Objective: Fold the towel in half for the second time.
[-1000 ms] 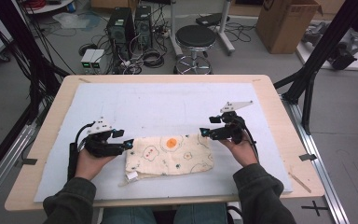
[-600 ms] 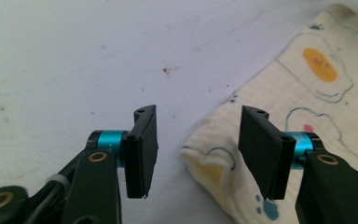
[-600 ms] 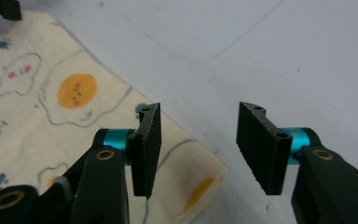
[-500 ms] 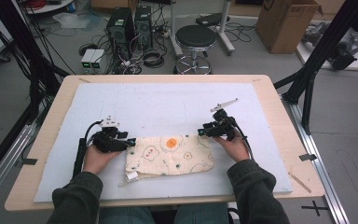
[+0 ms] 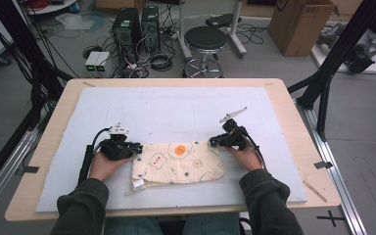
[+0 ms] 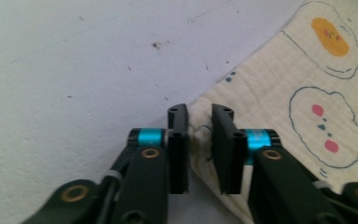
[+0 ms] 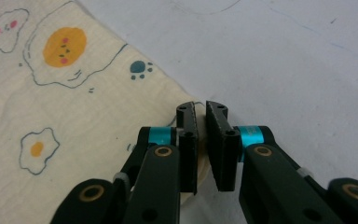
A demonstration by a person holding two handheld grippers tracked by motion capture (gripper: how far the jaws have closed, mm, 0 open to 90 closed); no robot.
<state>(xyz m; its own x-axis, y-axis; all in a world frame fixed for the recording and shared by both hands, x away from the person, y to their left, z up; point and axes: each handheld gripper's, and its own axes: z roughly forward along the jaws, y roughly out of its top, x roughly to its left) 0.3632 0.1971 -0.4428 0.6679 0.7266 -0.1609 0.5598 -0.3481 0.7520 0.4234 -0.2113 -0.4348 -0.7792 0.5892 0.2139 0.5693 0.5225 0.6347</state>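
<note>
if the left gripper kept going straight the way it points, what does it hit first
The left gripper has just been closing on the near-left corner of the egg-print cloth, which sits between its jaws. Going on, it would likely push into more of that cloth, then slide over the white mat.

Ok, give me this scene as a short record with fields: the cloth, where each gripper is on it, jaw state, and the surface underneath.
cloth: cream cloth printed with fried eggs and paw marks, lying mostly flat
surface: pale blue-white mat on a wooden table
left gripper: left gripper at the cloth's far left corner, jaws just closed in, a bunched fold pinched between them
right gripper: right gripper at the cloth's far right corner, jaws just closed in on the cloth's edge
label: small white tag at the cloth's near left corner
beyond table: black stool, cardboard box
</note>
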